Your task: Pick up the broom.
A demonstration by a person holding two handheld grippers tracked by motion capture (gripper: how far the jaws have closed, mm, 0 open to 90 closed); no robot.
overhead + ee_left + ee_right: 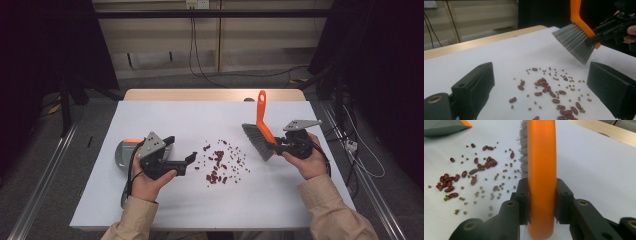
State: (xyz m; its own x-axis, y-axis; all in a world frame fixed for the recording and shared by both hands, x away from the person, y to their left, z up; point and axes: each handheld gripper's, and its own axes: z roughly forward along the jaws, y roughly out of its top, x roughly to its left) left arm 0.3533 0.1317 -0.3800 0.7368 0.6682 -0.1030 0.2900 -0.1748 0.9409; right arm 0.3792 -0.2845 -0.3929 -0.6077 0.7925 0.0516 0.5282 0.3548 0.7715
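Now one brush [261, 131], two tongs [274, 146], one dustpan [121, 152]

Even overhead light is falling on the white tabletop [165, 200], leaving only faint, soft shadows; the room edges are sitting in deep darkness in the high view. In the right gripper view the orange brush handle [541, 177] is blurring close to the lens, while the beans [549, 92] are showing fairly sharp in the left gripper view.
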